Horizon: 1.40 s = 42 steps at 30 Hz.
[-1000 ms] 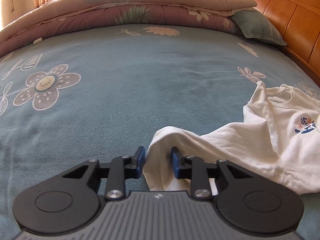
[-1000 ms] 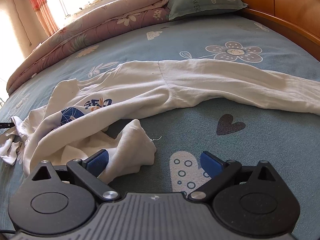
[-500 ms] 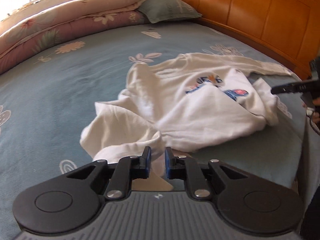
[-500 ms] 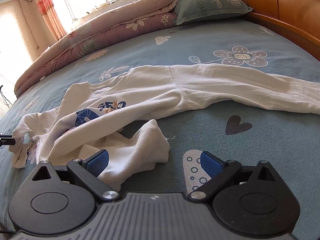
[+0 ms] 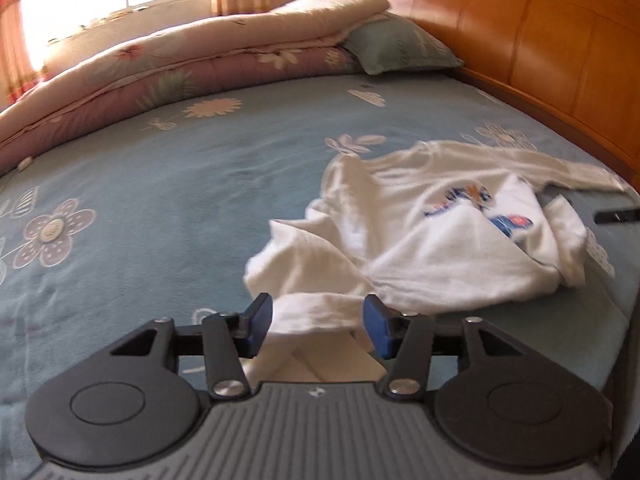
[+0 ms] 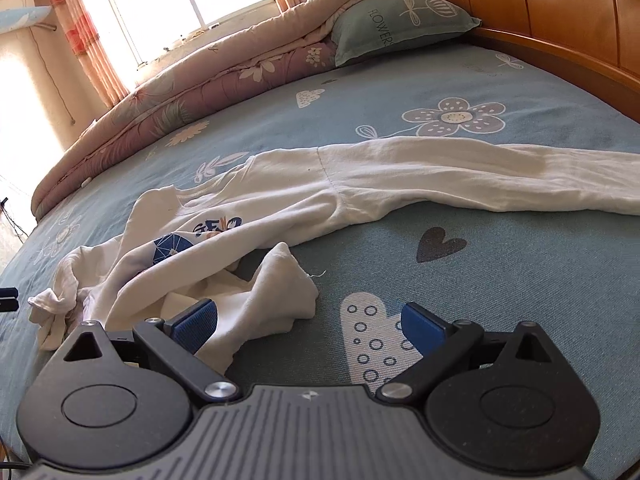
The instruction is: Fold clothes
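Landmark: the wooden headboard (image 5: 560, 64); every place below is told from it.

What changed, left side: a second ago my left gripper (image 5: 316, 322) was pinched tight on a fold of the white shirt (image 5: 440, 248). I carried that fold toward the headboard side of the bed, and now my jaws are opening, about half apart.

Left hold now: the cloth lies loose between the blue pads (image 5: 258, 320); neither pad presses it, so I count it as let go.

Right side: my right gripper (image 6: 308, 326) stands wide open with nothing clamped. A lump of shirt lies by its left pad; the other pad is over bare bedsheet (image 6: 500, 280). It has barely shifted.

Shirt, where it lies: bunched on the blue bedsheet, well short of the headboard. One long sleeve (image 6: 480, 176) is stretched out toward the headboard side. The printed chest (image 6: 188, 240) is half buried in wrinkles on the side away from it.

Far end: the folded quilt (image 5: 180, 76) and the green pillow (image 5: 400, 48) sit against the headboard's far corner, well apart from the shirt.

Meaning for the task: my guess is that this drop ends a repositioning pull, not a fold. The shirt is still crumpled, so it needs spreading flat before any proper fold.

Risk: the released fold may slump back on itself.
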### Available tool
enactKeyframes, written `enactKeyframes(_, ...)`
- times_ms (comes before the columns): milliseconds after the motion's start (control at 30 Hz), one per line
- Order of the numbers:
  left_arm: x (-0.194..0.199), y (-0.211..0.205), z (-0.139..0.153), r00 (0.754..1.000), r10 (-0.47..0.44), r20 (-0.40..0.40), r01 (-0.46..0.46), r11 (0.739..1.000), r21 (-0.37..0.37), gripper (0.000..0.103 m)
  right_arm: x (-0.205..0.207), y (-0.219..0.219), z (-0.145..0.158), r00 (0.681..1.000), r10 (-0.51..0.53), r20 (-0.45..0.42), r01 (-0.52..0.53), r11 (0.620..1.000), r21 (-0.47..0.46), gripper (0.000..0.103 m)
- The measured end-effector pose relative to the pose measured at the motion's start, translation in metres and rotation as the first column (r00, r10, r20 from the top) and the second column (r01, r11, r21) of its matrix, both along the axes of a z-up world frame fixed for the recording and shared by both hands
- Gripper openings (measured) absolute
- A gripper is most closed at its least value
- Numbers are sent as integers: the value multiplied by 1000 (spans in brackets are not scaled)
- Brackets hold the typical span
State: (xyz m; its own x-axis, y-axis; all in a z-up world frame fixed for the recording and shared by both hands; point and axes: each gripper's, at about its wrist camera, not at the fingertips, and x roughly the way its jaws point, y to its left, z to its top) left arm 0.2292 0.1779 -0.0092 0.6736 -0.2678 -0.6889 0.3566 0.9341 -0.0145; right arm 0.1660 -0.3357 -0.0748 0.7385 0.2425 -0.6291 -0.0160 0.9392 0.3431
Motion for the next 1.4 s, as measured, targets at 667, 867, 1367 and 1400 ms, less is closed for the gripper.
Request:
enactKeyframes(667,-25,-34,-55,947,54,-317,-103,985,-140,61,-5,13,-9,999,42,-14,-42,999,11,103)
enactKeyframes(867,-38,-59,-35,974,-53,-218,21,989,-147,63,-12,20,0,997,74,16,-74,997,-7,103)
enactKeyframes(1367,-26,2,-70,979,143,-143,-138,990,41,65,-15,23,-13,996,81,-33,-81,997,-7,103)
enactKeyframes(1400,-23,5,-74,979,146,-139,-144,989,24,65,-15,24,-13,996,83,-36,-83,997,-9,103)
